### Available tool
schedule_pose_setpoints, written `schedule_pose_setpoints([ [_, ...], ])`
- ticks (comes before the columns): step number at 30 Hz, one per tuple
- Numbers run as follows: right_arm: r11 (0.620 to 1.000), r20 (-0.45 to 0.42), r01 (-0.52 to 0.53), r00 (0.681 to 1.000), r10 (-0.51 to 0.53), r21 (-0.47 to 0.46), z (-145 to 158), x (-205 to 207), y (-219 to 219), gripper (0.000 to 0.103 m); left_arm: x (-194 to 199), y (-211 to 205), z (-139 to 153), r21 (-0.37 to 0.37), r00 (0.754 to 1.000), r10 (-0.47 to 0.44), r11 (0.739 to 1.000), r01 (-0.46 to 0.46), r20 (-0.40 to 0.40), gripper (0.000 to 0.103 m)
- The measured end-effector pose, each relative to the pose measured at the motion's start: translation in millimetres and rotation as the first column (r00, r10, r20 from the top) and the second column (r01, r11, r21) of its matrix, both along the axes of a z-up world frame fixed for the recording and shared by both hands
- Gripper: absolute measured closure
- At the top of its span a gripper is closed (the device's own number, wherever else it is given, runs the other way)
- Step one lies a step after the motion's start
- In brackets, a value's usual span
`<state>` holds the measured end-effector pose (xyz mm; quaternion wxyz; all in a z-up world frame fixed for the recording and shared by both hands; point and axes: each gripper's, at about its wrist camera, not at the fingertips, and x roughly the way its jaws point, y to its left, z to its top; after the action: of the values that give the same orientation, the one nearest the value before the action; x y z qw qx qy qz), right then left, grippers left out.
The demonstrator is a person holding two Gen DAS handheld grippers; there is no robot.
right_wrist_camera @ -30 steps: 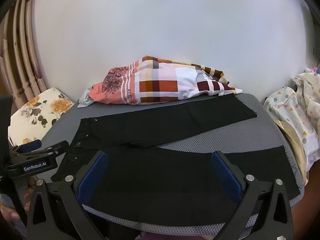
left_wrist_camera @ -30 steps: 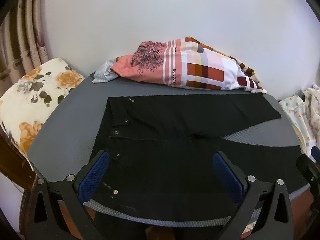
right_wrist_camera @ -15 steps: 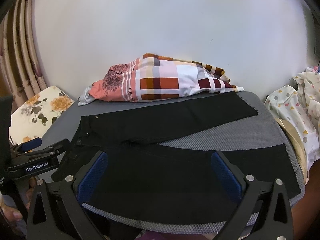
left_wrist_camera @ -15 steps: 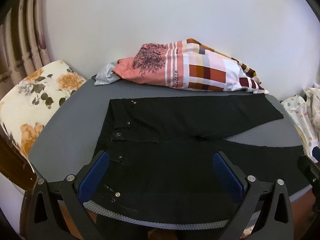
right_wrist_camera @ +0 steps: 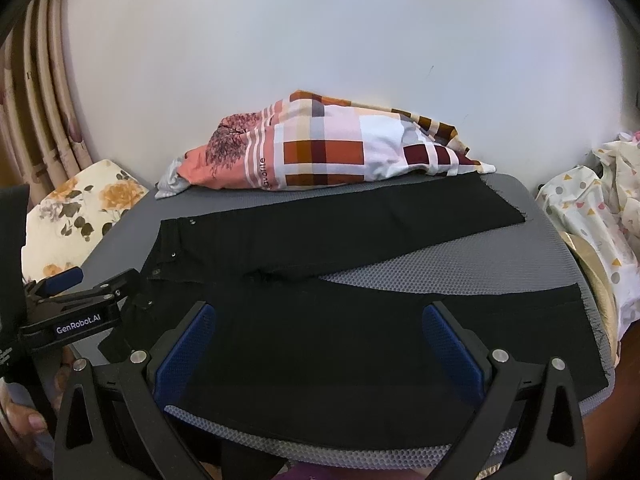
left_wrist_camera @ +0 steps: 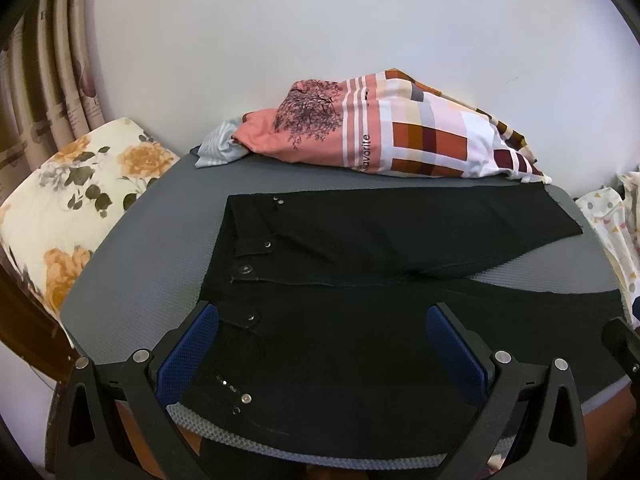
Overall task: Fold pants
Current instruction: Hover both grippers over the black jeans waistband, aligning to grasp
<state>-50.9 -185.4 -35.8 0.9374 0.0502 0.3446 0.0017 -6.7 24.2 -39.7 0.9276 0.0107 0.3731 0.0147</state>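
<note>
Black pants [left_wrist_camera: 360, 264] lie flat on a grey mesh table [left_wrist_camera: 152, 240], waist with silver studs to the left, two legs spread in a V to the right. They also show in the right wrist view [right_wrist_camera: 340, 248]. My left gripper [left_wrist_camera: 320, 352] is open and empty, hovering over the waist end near the front edge. My right gripper [right_wrist_camera: 316, 344] is open and empty over the near leg. The left gripper shows from the side in the right wrist view [right_wrist_camera: 86, 288].
A patchwork orange, white and pink bundle [left_wrist_camera: 392, 140] lies at the table's back by the white wall. A floral cushion [left_wrist_camera: 68, 200] sits left of the table. Dotted white fabric [right_wrist_camera: 600, 216] lies to the right. Curtains [left_wrist_camera: 44, 76] hang at far left.
Both grippers have shifted slightly, so the pants and the bundle sit a little differently in the views. Both stay open and the pants lie as before.
</note>
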Motion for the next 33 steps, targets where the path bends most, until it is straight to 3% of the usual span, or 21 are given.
schedule_pose_setpoints([
  [33, 0.999, -0.089, -0.045, 0.995, 0.044, -0.014, -25.3, 30.2, 17.8, 0.000, 26.0, 16.8, -12.8, 0.033, 1.000, 0.019, 0.999, -0.018, -0.025, 0.000],
])
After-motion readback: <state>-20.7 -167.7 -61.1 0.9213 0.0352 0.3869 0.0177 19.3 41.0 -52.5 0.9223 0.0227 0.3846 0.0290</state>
